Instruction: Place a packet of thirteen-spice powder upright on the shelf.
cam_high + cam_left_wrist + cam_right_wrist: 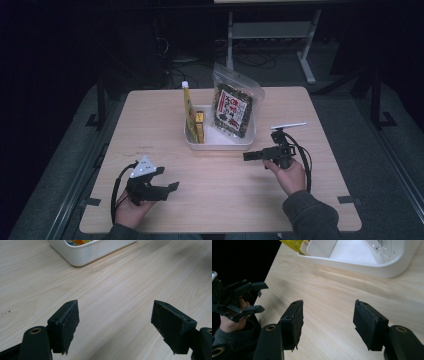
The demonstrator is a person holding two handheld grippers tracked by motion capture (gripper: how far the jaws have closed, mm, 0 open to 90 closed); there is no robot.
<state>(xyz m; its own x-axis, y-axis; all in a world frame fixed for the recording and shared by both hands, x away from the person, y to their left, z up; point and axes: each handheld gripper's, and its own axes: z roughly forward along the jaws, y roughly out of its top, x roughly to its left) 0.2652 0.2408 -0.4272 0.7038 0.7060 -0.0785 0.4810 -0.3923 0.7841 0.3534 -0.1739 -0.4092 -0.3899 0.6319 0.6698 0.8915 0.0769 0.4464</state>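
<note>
On the pale wooden worktop [165, 115], the left tongs [170, 178] hover near the near-left corner, held in a hand, jaws apart with nothing between them. Toward the far edge, at the middle, sits a white rounded-rectangle plastic tub [220, 143]. In its left end stand a tall yellow packet with a white cap [188, 107] and, just beside it, a shorter yellow-orange box [200, 125]. Leaning in its right end is a clear resealable pouch with a dark printed label [232, 107], rising above the rim. The right tongs [248, 156] hang near the tub's near-right corner, jaws apart and empty.
</note>
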